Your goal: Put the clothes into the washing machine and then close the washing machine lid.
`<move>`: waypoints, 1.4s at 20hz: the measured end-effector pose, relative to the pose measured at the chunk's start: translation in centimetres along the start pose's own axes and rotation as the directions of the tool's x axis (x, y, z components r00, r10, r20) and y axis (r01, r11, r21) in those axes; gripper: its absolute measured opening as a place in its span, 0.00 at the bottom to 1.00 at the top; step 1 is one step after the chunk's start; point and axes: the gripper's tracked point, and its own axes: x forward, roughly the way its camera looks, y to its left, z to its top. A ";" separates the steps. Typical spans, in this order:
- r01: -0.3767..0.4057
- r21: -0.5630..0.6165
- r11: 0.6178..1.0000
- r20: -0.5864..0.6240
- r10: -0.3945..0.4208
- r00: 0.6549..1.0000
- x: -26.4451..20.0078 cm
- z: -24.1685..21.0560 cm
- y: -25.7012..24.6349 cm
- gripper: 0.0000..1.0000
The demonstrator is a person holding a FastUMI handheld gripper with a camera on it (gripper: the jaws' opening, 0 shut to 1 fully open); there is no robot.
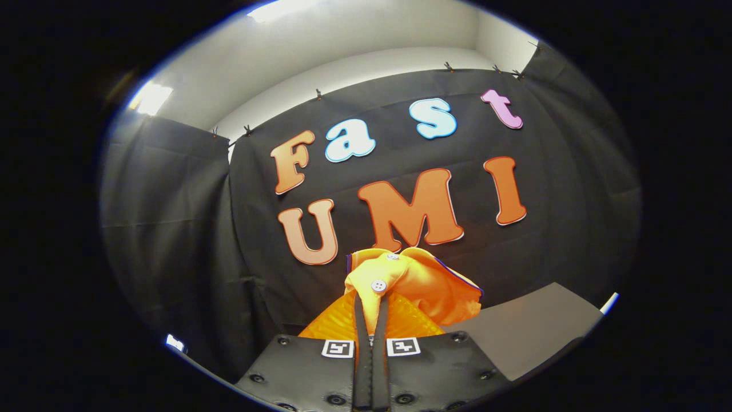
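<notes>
Orange cloth with pale buttons, a shirt [409,280], bunches up just ahead of the fingers, a fold of it caught between them. The gripper [371,320] is clenched on that fold, both fingers pressing the fabric, so the garment hangs gathered and lifted clear for carrying. Beyond it hangs the booth's black curtain [171,229]; to one side lies a flat grey surface [532,326], possibly the machine's top, though I cannot tell. The carry to the drum seems underway.
</notes>
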 end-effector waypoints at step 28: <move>0.003 -0.029 1.000 -0.355 -0.013 0.935 16.6 -33.7 12.9 0.08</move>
